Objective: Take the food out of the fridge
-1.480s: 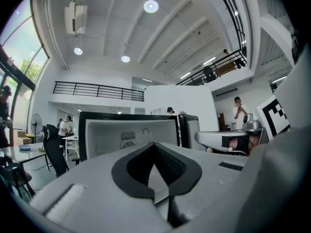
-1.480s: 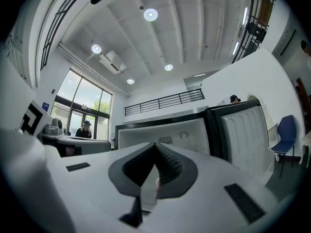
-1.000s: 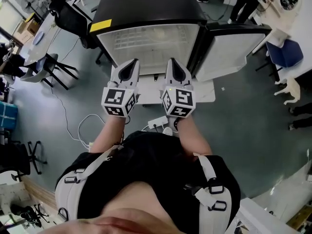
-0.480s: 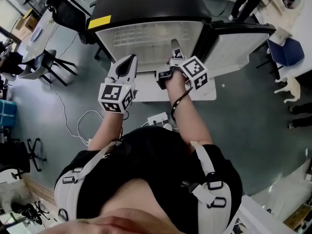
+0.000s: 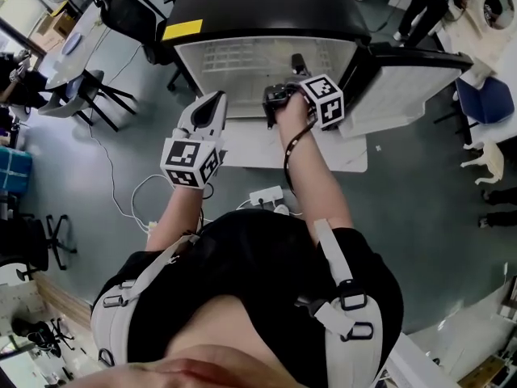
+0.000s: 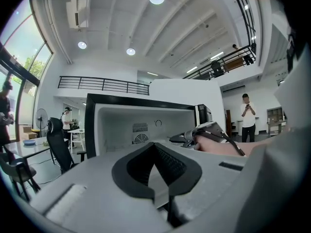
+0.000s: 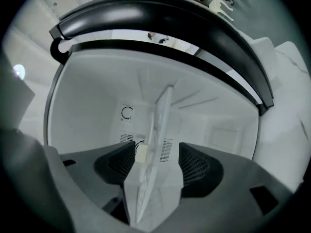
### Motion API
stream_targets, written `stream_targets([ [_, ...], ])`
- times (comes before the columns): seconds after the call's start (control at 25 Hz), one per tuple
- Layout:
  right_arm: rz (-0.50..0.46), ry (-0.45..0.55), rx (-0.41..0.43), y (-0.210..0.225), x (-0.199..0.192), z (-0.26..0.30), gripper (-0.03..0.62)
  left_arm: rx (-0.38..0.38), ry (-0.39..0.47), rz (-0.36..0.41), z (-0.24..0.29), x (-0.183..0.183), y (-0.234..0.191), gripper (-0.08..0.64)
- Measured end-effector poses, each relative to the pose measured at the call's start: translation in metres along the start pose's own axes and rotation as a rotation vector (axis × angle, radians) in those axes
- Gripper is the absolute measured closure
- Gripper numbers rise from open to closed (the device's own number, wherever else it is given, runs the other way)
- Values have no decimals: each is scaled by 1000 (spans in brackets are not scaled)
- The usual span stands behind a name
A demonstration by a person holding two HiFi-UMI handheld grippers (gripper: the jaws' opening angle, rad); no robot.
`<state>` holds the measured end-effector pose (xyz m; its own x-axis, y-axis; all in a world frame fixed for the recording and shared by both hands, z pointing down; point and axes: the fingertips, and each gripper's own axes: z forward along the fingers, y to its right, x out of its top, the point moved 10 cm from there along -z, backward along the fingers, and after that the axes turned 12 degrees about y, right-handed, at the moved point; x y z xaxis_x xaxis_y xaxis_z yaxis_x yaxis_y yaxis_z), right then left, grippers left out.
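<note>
The head view looks steeply down on the fridge (image 5: 266, 6) from above. The left gripper view faces its open front from nearby; the right gripper view looks in from its mouth. All share its interior.

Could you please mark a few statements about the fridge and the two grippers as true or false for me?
1. The fridge door stands open. True.
2. The left gripper has its fingers together. True.
3. The left gripper reaches inside the fridge. False: it is in front of the fridge, outside it.
4. The right gripper is shut on a bottle. False: its fingers are opening, and only the edge of the white shelf stands between them, not pressed.
</note>
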<state>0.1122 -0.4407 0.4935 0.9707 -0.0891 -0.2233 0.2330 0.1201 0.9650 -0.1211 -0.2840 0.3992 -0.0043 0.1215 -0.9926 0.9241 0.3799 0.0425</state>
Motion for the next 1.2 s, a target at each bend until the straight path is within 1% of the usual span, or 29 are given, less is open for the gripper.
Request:
stream_targets([
  [0.24, 19, -2, -56, 5, -2, 19, 337, 23, -10, 16, -9, 0, -7, 557],
  [0.36, -2, -9, -67, 8, -2, 20, 342, 23, -9, 19, -12, 0, -9, 557],
  [0.44, -6, -19, -53, 7, -2, 17, 370, 19, -8, 22, -13, -1, -10, 557],
  [0.56, -5, -25, -30, 3, 0, 8, 457, 5, -2, 20, -12, 0, -10, 557],
  [0.72, -4, -32, -7, 3, 3, -6, 482, -20, 8, 14, -10, -1, -9, 557],
  [0.76, 10, -35, 6, 4, 4, -10, 496, -28, 11, 13, -9, -1, -8, 557],
  [0.84, 48, -39, 27, 5, 6, -17, 546, -45, 15, 9, -6, -1, -6, 557],
  [1.0, 121, -50, 50, 9, 9, -34, 558, -77, 23, -3, -1, 0, -2, 557],
  [1.2, 131, -52, 101, 8, 21, -57, 558, -118, 35, -19, 8, -1, 4, 557],
])
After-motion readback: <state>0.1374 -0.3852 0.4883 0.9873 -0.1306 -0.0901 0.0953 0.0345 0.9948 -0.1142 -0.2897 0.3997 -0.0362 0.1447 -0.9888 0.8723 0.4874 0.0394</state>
